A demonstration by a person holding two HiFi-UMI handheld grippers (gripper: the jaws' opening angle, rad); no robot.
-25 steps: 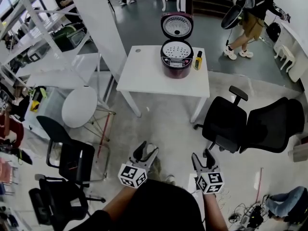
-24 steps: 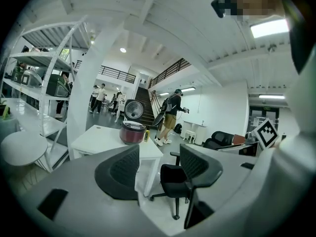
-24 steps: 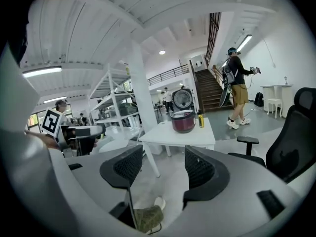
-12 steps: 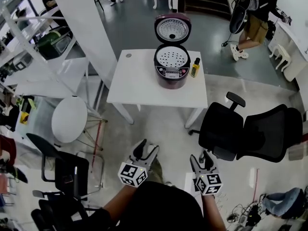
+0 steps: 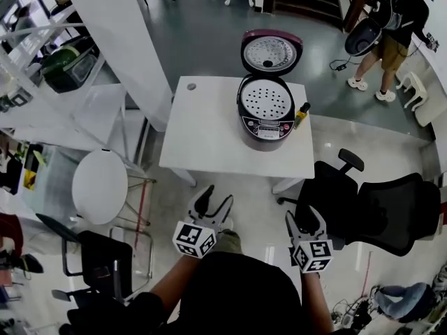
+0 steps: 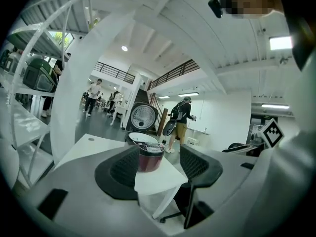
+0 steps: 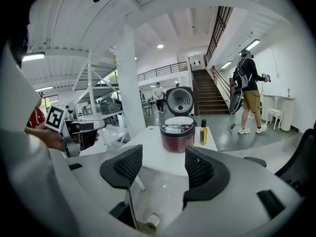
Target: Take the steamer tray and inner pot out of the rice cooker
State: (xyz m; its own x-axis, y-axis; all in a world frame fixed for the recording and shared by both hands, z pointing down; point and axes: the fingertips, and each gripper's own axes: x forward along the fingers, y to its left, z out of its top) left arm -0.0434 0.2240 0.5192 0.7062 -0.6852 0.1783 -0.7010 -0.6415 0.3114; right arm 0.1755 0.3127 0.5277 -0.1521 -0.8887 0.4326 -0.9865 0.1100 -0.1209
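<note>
A dark red rice cooker (image 5: pixel 266 119) stands on a white table (image 5: pixel 209 138) with its lid up; a perforated white steamer tray (image 5: pixel 265 100) lies in its top. The inner pot is hidden. The cooker also shows ahead in the left gripper view (image 6: pixel 150 157) and the right gripper view (image 7: pixel 177 134). My left gripper (image 5: pixel 214 206) and right gripper (image 5: pixel 304 222) are held low, well short of the table's near edge. Both are open with nothing between the jaws.
A small yellow bottle (image 5: pixel 302 115) stands right of the cooker. A black office chair (image 5: pixel 363 201) sits at the table's right, another black chair (image 5: pixel 101 257) and a round white stool (image 5: pixel 100 185) at the left. A person (image 5: pixel 394 26) stands beyond.
The table and cooker have come closer and lower in the head view as I step toward them. Both grippers keep their open pose in front of me.
</note>
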